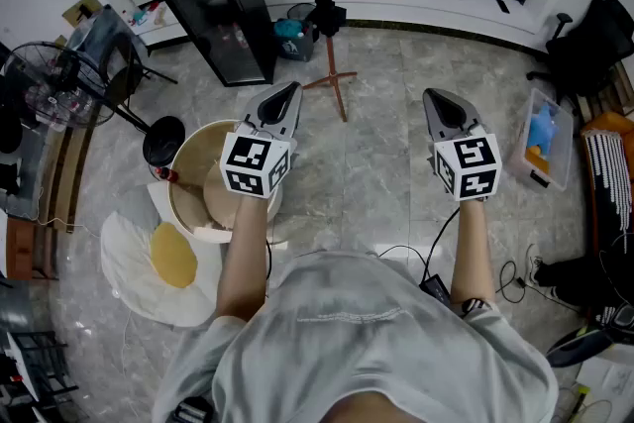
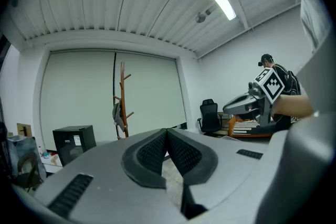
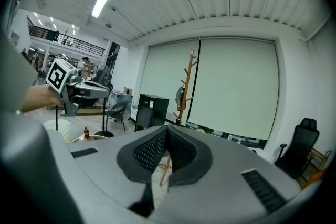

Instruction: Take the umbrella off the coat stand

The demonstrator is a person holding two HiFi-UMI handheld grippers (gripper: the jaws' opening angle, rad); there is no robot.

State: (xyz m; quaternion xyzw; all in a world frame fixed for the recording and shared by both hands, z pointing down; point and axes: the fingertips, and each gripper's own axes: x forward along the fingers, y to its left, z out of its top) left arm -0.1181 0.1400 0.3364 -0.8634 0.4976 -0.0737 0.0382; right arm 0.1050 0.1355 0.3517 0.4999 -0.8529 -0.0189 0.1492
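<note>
The wooden coat stand [image 1: 332, 64] rises on spread legs at the far middle of the room, well ahead of both grippers. A slim dark umbrella [image 2: 115, 81] hangs upright along its pole; it shows as a thin black line [image 3: 195, 81] in the right gripper view. From the head view it is a dark bundle [image 1: 326, 15]. A grey cloth [image 2: 117, 112] hangs on a peg beside it. My left gripper [image 1: 287, 95] and right gripper [image 1: 437, 98] are held out side by side, both pointing toward the stand. Both are shut with nothing between the pads.
A black mini fridge [image 1: 223, 5] stands left of the stand. Below the left gripper are a round table [image 1: 193, 178] and an egg-shaped cushion [image 1: 158, 263]. A fan [image 1: 54, 84] is at far left. A plastic box [image 1: 550, 139], an office chair [image 1: 594, 40] and floor cables [image 1: 436, 258] lie to the right.
</note>
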